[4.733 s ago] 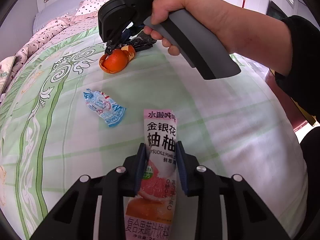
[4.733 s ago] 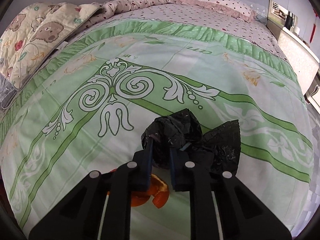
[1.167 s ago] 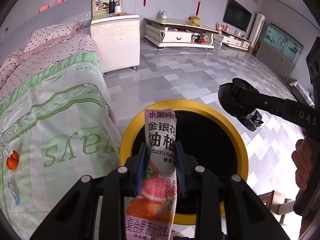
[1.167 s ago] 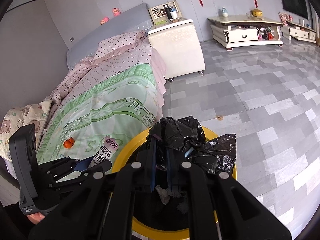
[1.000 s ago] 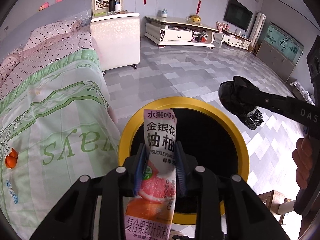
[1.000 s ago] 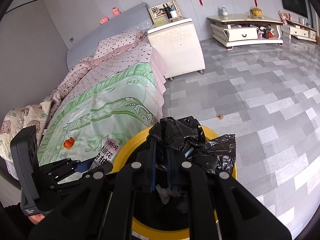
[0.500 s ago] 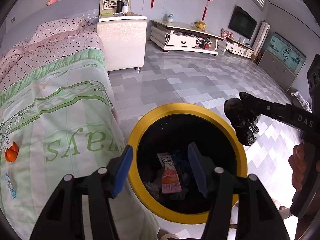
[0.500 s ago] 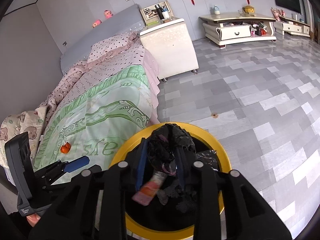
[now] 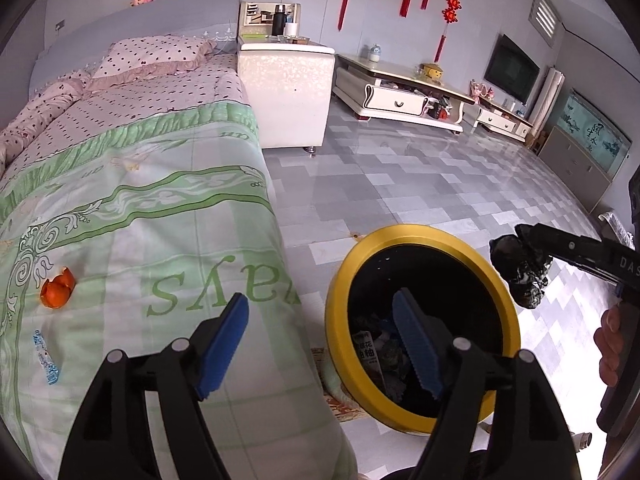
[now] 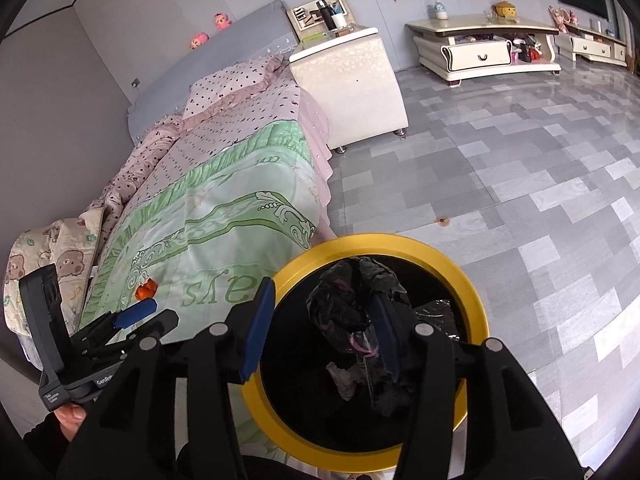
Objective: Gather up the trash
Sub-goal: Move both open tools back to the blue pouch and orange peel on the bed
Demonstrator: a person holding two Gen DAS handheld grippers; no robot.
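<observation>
Two tools opening over the yellow-rimmed bin [image 10: 474, 308]: left tool [image 9: 320, 344] empty; black bag [image 10: 352, 308] clinging to the right tool [image 10: 320, 324] may snag there.

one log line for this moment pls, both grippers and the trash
left gripper: opening, empty | right gripper: opening, black bag clinging over bin | orange peel, blue wrapper on bed

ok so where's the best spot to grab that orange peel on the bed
Probably the raised, curled edge of the orange peel, coming down from above with a finger on either side of that edge. It lies open like a cup on the soft quilt, so its standing rim gives more to pinch than the flat base.
</observation>
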